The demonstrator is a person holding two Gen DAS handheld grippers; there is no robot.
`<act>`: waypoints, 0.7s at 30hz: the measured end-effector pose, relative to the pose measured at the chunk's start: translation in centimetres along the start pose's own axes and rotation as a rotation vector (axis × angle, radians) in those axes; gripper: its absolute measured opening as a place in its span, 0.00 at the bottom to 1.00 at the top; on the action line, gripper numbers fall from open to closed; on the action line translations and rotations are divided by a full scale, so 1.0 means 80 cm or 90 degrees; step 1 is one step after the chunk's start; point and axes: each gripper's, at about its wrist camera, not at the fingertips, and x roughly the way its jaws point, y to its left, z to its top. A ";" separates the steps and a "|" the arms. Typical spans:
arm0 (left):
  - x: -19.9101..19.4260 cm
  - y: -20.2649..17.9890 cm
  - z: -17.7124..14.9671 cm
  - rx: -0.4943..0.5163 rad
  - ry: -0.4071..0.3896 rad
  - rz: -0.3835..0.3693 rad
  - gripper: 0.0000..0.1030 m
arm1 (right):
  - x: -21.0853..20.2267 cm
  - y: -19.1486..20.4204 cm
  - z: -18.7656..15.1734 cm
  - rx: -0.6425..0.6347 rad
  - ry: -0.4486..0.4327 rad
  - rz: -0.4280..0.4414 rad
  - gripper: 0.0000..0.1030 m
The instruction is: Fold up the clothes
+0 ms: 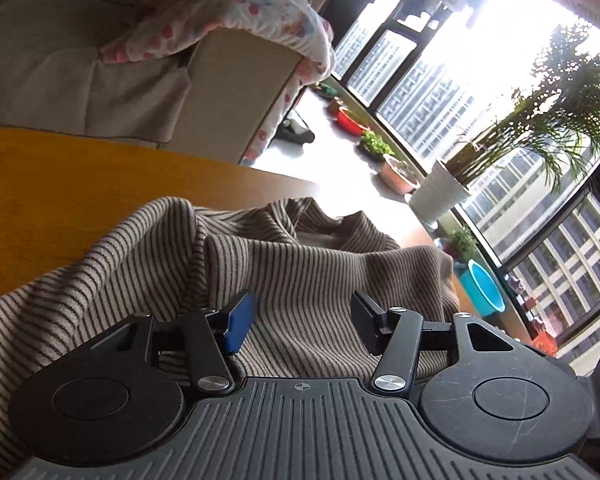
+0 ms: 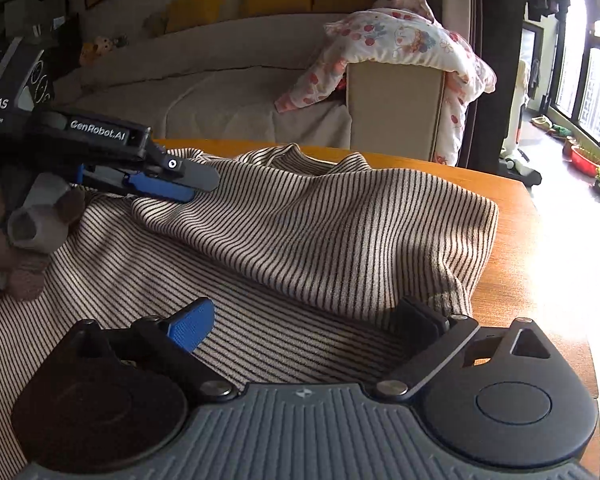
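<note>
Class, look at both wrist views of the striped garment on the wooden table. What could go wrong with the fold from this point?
1. The striped garment lies bunched, one layer thrown loosely over another; folding now would likely lock in creases.
2. Its right edge sits near the wooden table edge, so a pull that way might drag it off.
3. The right gripper is open and empty, while the left gripper stands over a ridge, perhaps catching too little cloth.

one striped garment (image 2: 300,232), two tongs (image 1: 300,320) (image 2: 304,324)
</note>
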 end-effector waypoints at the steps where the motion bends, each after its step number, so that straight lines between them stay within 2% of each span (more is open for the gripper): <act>1: 0.000 0.005 0.005 -0.012 0.002 -0.003 0.51 | 0.001 0.004 -0.002 -0.007 0.006 -0.002 1.00; 4: -0.004 0.007 0.009 -0.007 0.006 0.004 0.49 | 0.004 0.006 -0.001 -0.002 0.012 -0.008 1.00; 5: -0.011 0.002 0.008 0.005 0.003 0.007 0.51 | 0.005 0.007 -0.001 -0.001 0.013 -0.010 1.00; 6: -0.019 -0.003 0.006 0.020 0.001 0.010 0.57 | 0.006 0.007 -0.001 -0.003 0.014 -0.012 1.00; 9: -0.069 -0.025 -0.012 0.110 -0.007 0.011 0.70 | 0.008 0.009 -0.001 -0.007 0.017 -0.015 1.00; 11: -0.119 -0.041 -0.037 0.197 -0.019 0.035 0.75 | 0.009 0.011 -0.001 -0.014 0.020 -0.018 1.00; 14: -0.185 -0.049 -0.075 0.313 -0.039 0.109 0.83 | 0.010 0.011 -0.001 -0.016 0.020 -0.016 1.00; 17: -0.245 -0.044 -0.118 0.412 -0.054 0.200 0.85 | 0.012 0.013 0.000 -0.020 0.020 -0.021 1.00; 19: -0.272 -0.033 -0.141 0.439 -0.054 0.250 0.85 | 0.013 0.014 0.001 -0.022 0.018 -0.024 1.00; 21: -0.287 -0.016 -0.154 0.438 -0.046 0.280 0.84 | 0.012 0.016 0.001 -0.025 0.014 -0.030 1.00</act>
